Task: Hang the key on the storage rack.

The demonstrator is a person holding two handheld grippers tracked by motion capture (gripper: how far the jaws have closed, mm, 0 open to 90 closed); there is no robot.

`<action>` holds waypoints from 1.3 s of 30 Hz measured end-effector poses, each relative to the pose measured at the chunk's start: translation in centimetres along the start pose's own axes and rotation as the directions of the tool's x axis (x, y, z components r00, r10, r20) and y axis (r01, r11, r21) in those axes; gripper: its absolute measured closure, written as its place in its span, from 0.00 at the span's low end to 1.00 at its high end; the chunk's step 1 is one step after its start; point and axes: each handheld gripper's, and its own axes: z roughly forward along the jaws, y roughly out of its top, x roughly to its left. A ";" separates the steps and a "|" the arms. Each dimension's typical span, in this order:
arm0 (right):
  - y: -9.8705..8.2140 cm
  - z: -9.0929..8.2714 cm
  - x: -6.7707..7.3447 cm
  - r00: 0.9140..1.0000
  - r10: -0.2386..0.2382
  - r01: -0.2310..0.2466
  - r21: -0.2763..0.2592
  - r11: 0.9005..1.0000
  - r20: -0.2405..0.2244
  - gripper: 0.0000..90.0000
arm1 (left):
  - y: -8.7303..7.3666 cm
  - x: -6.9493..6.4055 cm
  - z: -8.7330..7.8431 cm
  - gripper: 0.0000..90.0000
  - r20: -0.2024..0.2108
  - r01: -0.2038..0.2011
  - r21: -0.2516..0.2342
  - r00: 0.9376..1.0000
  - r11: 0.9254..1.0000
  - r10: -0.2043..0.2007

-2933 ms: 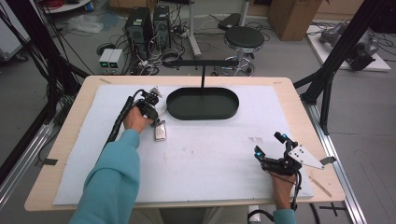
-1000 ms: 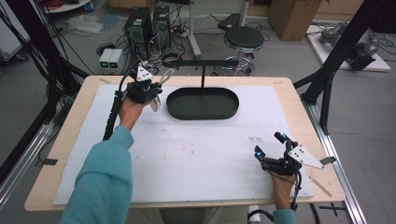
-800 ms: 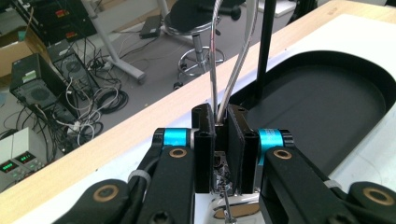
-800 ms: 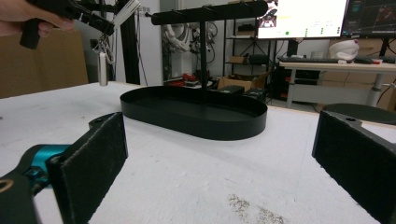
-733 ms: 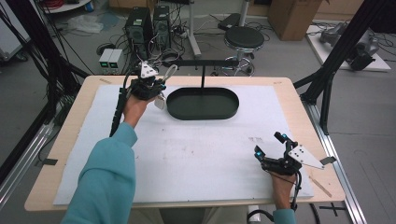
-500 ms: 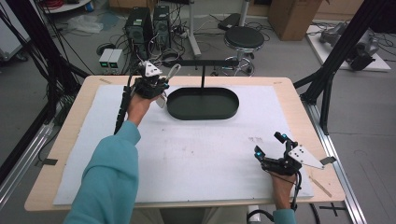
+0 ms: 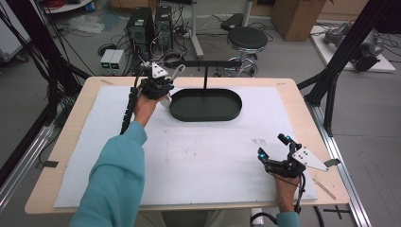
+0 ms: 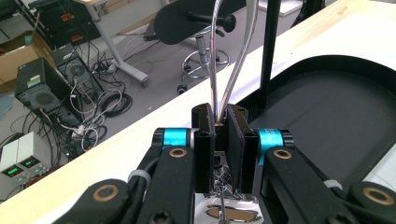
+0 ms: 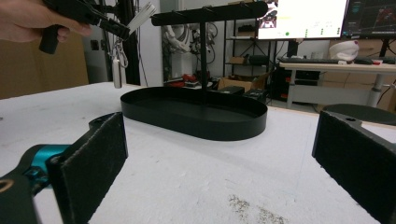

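Note:
My left gripper [image 7: 169, 80] hangs over the table's back left, shut on a silver metal loop [image 7: 178, 71] with a small silver tag [image 7: 164, 100] dangling below it. The loop sits beside the left end of the black crossbar [image 7: 208, 63] of a stand that rises from a black oval tray [image 7: 205, 117]. In the left gripper view the jaws [image 8: 220, 126] pinch the loop's [image 8: 229, 56] two wires, with the stand's post [image 8: 268, 51] just to the right. My right gripper [image 7: 272, 145] rests open on the mat at the front right, with nothing between its jaws [image 9: 219, 154].
A white mat [image 7: 203, 156] covers the wooden table [image 7: 71, 170]. Behind the table stand a black stool [image 7: 247, 38], computer towers [image 7: 149, 23] and loose cables. Black frame posts [image 7: 331, 80] rise at the table's right side.
My left gripper has lifted the loop and tag off the mat, carried them to the back, then moved them right toward the crossbar's left end. The right gripper has not moved.

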 end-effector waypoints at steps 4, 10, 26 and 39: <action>0.0 0.0 0.0 1.000 0.000 0.000 0.000 1.000 0.001 0.03 | -0.1 0.0 0.3 0.91 -0.015 0.001 -0.001 1.000 1.000 -0.001; 0.0 -0.1 -0.1 1.000 -0.003 0.003 -0.007 1.000 0.000 0.03 | -0.2 -0.1 0.8 0.91 -0.035 0.007 -0.017 0.999 1.000 -0.007; 0.0 -0.1 -0.1 1.000 0.001 -0.001 -0.006 1.000 -0.001 0.03 | -0.1 -1.0 2.2 0.91 -0.105 0.014 -0.015 0.994 1.000 -0.015; 0.0 -0.2 -0.2 1.000 0.008 -0.008 -0.017 1.000 -0.002 0.03 | 0.0 -1.4 3.0 0.91 -0.146 0.022 -0.007 0.989 1.000 -0.022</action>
